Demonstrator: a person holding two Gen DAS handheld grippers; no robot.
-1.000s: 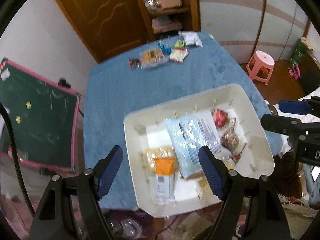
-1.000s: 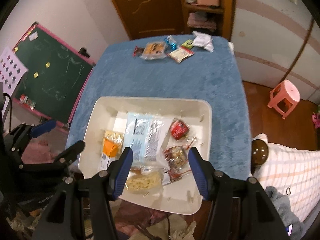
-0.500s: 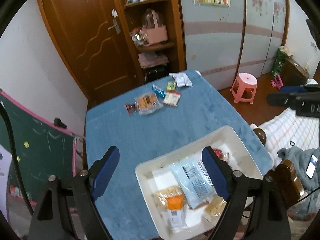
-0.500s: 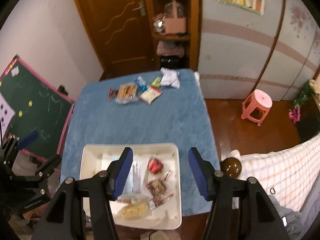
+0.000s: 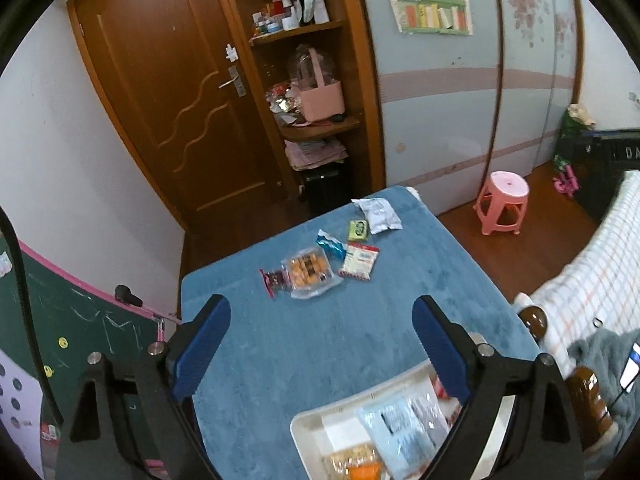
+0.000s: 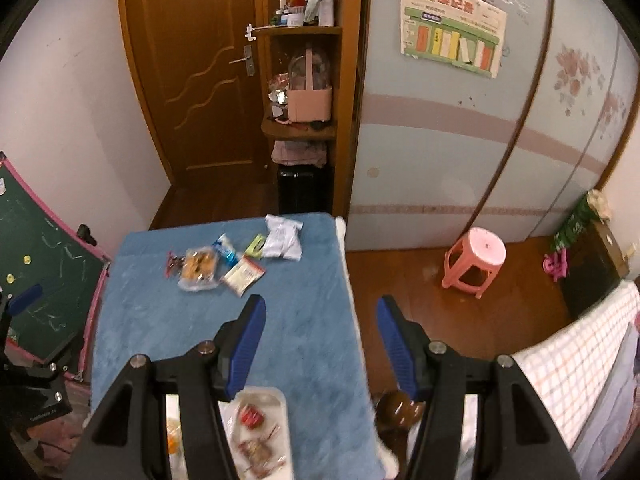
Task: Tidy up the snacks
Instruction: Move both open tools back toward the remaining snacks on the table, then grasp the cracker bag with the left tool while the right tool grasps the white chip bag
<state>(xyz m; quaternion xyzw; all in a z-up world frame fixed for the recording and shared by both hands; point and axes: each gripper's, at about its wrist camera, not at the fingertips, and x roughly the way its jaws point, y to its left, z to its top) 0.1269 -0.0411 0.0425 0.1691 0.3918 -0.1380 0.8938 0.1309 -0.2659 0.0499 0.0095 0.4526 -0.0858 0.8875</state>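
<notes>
Left wrist: left gripper [image 5: 320, 320] empty, jaws opening, above blue table [image 5: 320, 344]; snacks [image 5: 320, 264] at far end, tray [image 5: 316, 432] near w/ packets.

Right wrist: right gripper [image 6: 320, 320] apart, empty; snacks [image 6: 236, 256] far left, tray [image 6: 280, 400] near.

A blue-covered counter [image 5: 344, 344] carries a white tray [image 5: 308, 428] at its near edge. Near the far edge lie 6 loose snacks: a white pouch [image 5: 378, 213], a green packet [image 5: 358, 230], a blue wrapper [image 5: 331, 243], a red-and-white sachet [image 5: 359, 261], a clear cookie pack [image 5: 309, 273] and a dark red wrapper [image 5: 275, 280].
</notes>
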